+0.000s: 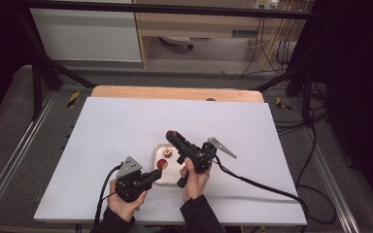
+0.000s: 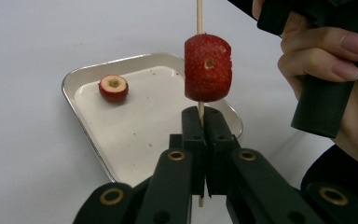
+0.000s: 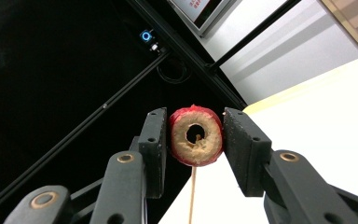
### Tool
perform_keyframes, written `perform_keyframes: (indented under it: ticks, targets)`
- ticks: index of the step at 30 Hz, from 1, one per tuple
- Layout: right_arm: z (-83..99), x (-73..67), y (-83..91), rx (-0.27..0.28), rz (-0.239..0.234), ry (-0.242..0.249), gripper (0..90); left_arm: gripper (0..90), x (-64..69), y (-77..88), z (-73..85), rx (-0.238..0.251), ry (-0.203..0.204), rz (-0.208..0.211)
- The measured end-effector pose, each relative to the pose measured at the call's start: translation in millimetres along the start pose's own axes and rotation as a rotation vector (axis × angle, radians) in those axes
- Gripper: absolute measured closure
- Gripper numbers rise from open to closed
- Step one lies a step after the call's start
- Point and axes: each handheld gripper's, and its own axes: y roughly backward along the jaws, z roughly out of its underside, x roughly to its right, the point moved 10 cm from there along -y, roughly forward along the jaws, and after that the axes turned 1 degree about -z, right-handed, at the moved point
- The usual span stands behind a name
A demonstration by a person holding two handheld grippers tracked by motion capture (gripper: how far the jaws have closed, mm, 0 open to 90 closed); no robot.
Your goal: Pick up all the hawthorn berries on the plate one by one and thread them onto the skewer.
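L gripper [image 2: 204, 122] clamps thin wooden skewer [image 2: 198, 16] w/ rough red cored hawthorn [image 2: 208, 67] threaded on, above shiny metal tray [image 2: 81, 74]. R gripper [image 3: 195, 140] pinches hollow hawthorn slice [image 3: 196, 135], pale pith. Another fruit [image 2: 113, 87] in tray.

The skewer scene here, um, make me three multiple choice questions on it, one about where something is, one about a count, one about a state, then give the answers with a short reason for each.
1. Where does the loose red fruit piece lie?
A. in the metal tray
B. on the bare white table
C. between the left gripper's jaws

2. How many fruit pieces are already on the wooden skewer above the left gripper?
A. none
B. one
C. three

3. What is the right gripper doing?
A. standing open
B. clamping the tray rim
C. clamping a cored fruit ring

Answers: 1 A, it sits inside the tray's rim. 2 B, a single skewered piece shows in the left gripper view. 3 C, both jaws press the ring's sides.
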Motion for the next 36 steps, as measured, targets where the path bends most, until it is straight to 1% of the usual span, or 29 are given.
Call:
perform_keyframes:
  ticks: [6,10,11,13,14,15,17,18,19,20,21,22,23,25,27,30,31,32,36]
  targets:
    - [2.9,-1.2,1.3,0.005,0.005,0.014,62.0,88.6,0.4,0.0,-0.2,0.006,-0.002,-0.001]
    - [5.0,-2.6,2.0,0.001,0.006,-0.007,62.2,88.7,-1.0,-1.2,1.0,0.002,0.008,-0.008]
    - [5.6,-2.3,2.5,0.002,0.01,-0.007,62.2,88.7,-0.7,-2.0,1.6,0.0,0.01,-0.008]
    - [7.9,-2.0,2.5,-0.003,0.019,-0.01,62.4,88.7,-0.5,-2.8,1.3,0.002,0.013,-0.008]
    - [8.8,-1.4,2.8,0.0,0.022,-0.021,62.4,88.7,-0.3,-2.8,1.2,0.007,0.01,-0.009]
    - [9.1,-1.2,2.7,0.004,0.025,-0.023,62.5,88.8,0.0,-3.1,1.2,0.013,0.009,-0.012]
    - [9.3,-2.0,2.7,0.006,0.023,-0.023,62.6,88.8,1.7,-3.2,0.5,0.015,0.018,-0.004]
    - [9.1,-2.1,2.9,0.007,0.025,-0.02,62.6,88.8,2.5,-2.7,-1.1,0.025,0.023,-0.006]
    - [9.2,-2.5,2.9,0.007,0.022,-0.019,62.7,88.8,3.4,-1.8,-4.3,0.043,0.031,0.001]
    - [11.1,-3.3,2.9,-0.007,0.018,-0.02,62.8,88.8,4.3,-0.7,-7.2,0.043,0.041,0.0]
    - [13.7,-4.2,2.4,-0.002,0.015,-0.015,62.8,88.8,5.5,-1.2,-7.4,0.027,0.048,0.01]
    - [14.6,-4.7,3.3,0.006,0.017,-0.01,62.8,88.8,5.4,-1.8,-7.3,0.024,0.055,0.011]
    - [14.9,-5.9,4.1,0.01,0.016,-0.006,62.9,88.8,4.6,-2.5,-6.9,0.027,0.053,0.006]
    - [15.7,-6.3,3.7,-0.002,0.017,0.003,62.9,88.8,5.3,-4.0,-6.2,0.03,0.065,0.016]
    - [15.5,-6.2,4.0,-0.003,0.02,0.002,63.0,88.8,5.0,-3.6,-8.0,0.038,0.058,0.013]
    - [15.3,-7.3,4.6,-0.005,0.022,0.004,63.1,88.9,4.2,-2.0,-10.5,0.047,0.065,0.015]
    - [16.2,-7.1,4.8,-0.011,0.023,0.007,63.1,88.9,3.9,-1.8,-10.7,0.048,0.061,0.014]
    - [17.0,-7.8,5.3,-0.012,0.018,0.002,63.1,88.8,3.9,-2.6,-9.9,0.037,0.059,0.016]
    - [16.5,-10.0,6.4,-0.028,0.019,0.014,63.2,88.9,3.7,-3.1,-12.5,0.05,0.041,0.015]
